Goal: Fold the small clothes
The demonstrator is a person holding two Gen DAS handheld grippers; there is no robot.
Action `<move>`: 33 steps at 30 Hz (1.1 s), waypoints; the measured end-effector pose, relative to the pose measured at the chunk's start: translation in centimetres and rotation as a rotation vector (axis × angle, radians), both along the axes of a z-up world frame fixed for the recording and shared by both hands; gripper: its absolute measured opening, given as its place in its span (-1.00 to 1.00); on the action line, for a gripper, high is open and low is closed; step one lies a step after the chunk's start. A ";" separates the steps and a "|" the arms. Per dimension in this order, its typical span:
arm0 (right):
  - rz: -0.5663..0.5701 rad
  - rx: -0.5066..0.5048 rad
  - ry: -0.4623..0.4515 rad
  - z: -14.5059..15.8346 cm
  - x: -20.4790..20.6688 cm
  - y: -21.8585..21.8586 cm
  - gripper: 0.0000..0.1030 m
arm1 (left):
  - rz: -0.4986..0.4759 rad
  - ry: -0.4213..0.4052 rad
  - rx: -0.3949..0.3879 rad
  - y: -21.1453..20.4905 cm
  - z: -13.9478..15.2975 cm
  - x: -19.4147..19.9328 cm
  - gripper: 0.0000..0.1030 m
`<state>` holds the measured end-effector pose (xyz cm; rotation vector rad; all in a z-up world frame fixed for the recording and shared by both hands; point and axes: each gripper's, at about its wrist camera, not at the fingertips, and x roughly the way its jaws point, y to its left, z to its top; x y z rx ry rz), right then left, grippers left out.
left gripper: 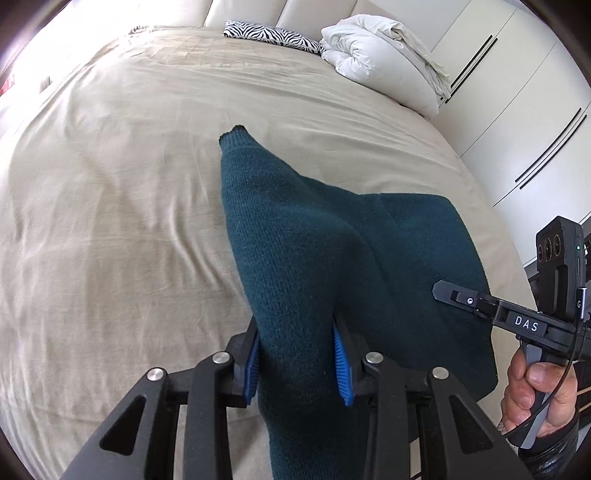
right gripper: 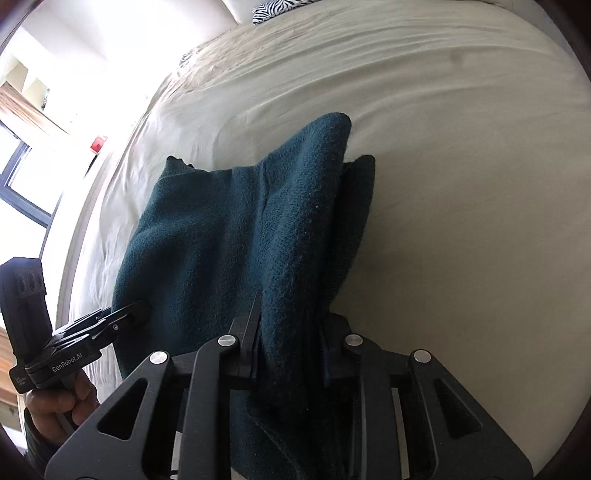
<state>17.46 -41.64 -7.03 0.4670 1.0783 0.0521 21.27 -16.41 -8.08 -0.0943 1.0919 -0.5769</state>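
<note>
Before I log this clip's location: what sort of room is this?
Most likely a bedroom. A wide bed under a beige sheet fills the view, with a zebra-print pillow and a rolled white duvet at its head, and white wardrobe doors alongside.

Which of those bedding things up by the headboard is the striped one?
The flat zebra-print pillow, black and white, lying against the headboard. The bulky folded duvet to its right is plain white, and the bed sheet is plain beige.
</note>
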 end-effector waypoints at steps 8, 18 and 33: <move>0.111 0.013 -0.083 4.0 -6.5 9.5 -0.59 | 0.033 -0.087 0.035 9.2 3.3 -7.6 -0.30; 0.160 0.113 -0.053 1.0 -12.7 18.5 -0.59 | 0.088 -0.030 0.042 15.3 -1.2 -12.7 -0.28; -0.019 0.273 0.014 -4.5 -15.2 16.3 -0.24 | 0.157 -0.008 -0.013 17.1 -3.9 -14.0 -0.08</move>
